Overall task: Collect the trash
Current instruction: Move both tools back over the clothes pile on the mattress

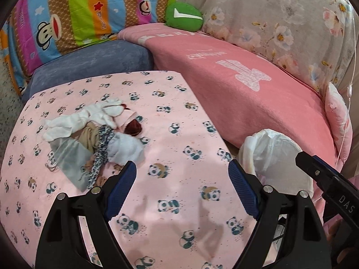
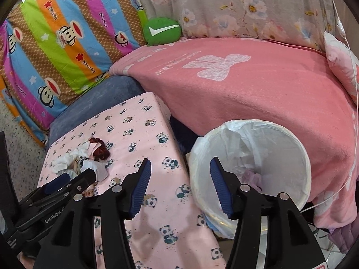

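**Trash still on the panda table**

The panda cloth table (image 1: pixel 179 123) holds a trash pile (image 1: pixel 94 134). My left gripper (image 1: pixel 181 183) is wide apart, empty.

Right view: my right gripper (image 2: pixel 179 183) is apart, empty, over the bin (image 2: pixel 251 163). Something pale lies inside already.

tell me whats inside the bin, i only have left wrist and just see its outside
observer: the bin has a white liner, and a pale lilac crumpled thing lies at the bottom.
operator: is the right gripper holding anything
observer: no, the right gripper is open with nothing between its fingers.
operator: where does it sit relative to the bin
observer: in its own view, one finger shows over the panda cloth and the other over the bin's mouth.
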